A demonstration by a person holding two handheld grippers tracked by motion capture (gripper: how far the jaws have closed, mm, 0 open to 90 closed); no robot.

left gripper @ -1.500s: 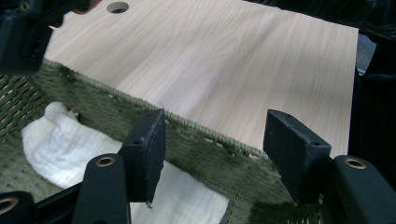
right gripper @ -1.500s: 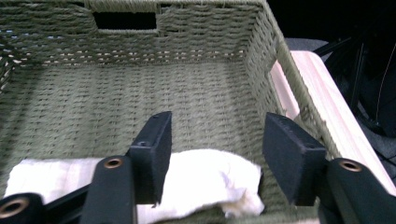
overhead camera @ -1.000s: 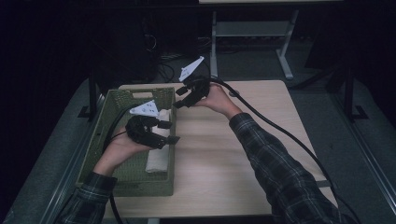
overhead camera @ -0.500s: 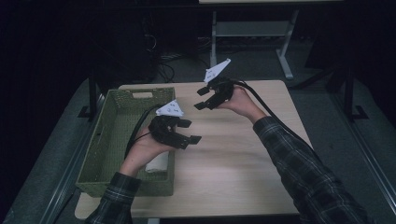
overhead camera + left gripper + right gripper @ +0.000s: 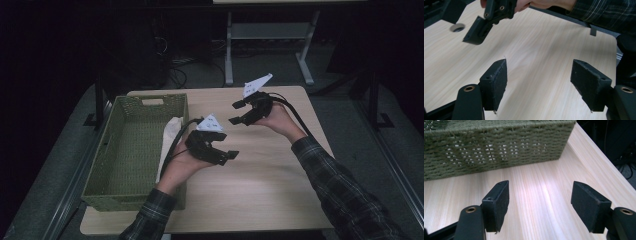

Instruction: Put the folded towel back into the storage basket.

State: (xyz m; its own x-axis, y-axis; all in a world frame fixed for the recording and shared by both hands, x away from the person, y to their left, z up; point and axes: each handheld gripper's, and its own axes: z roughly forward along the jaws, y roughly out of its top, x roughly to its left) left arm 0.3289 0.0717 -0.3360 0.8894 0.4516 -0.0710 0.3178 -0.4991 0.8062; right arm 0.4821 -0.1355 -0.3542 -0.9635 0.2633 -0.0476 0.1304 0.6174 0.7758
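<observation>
My left gripper (image 5: 226, 145) hovers over the bare wooden table (image 5: 260, 190), just right of a green woven basket (image 5: 150, 100). Its jaws have just been opening and stand open with nothing between them (image 5: 540, 85). My right gripper (image 5: 236, 112) is held farther back over the table with its jaws pointing left toward the basket. Its jaws have also been opening and are open and empty (image 5: 541, 205). A white folded thing (image 5: 171, 131) lies inside the basket along its right wall, partly hidden by my left hand.
The basket's woven side (image 5: 499, 147) stands close ahead in the right gripper view. The right gripper's jaw (image 5: 477, 30) and a round cable hole (image 5: 457, 27) in the table appear in the left gripper view. Black cables trail from both grippers.
Both hands have moved right, away from the basket and out over the table. The left gripper has left the basket's inside. Both pairs of jaws look a little wider.
</observation>
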